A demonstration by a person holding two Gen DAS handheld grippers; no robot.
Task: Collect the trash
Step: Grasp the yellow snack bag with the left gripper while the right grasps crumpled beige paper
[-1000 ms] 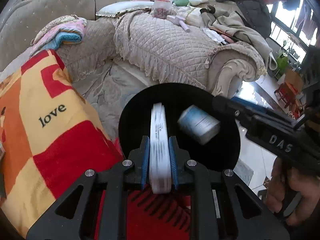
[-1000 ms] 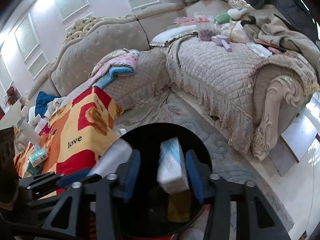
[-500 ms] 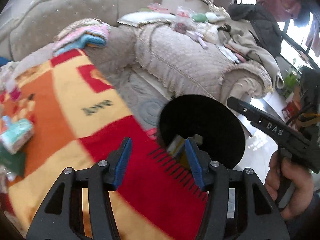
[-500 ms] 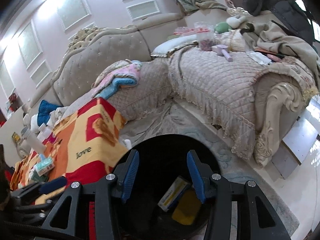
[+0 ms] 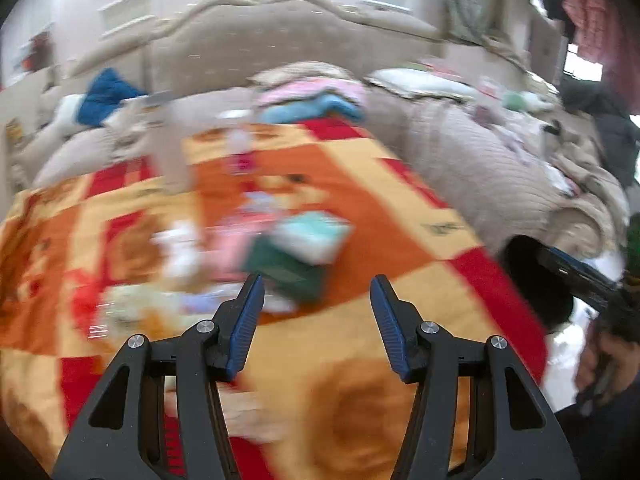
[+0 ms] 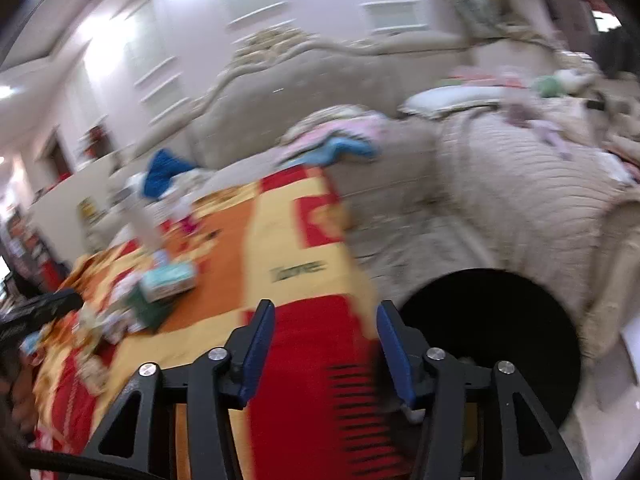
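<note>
Left claw point(image 5: 317, 312) spread, empty, over the blanketed counter point(image 5: 360, 360); blurred trash point(image 5: 296, 248) heaped at frame centre. Only the right view shows the black bin point(image 6: 492, 320) at lower right; right claw point(image 6: 326, 344) opening, nothing between. Sofa point(image 6: 328, 80) behind.

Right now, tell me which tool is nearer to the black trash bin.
Right. The right tool sits just beside the black trash bin, whose opening lies immediately past its right finger. The left tool hangs over the patterned blanket, with the bin off at the far edge.
</note>
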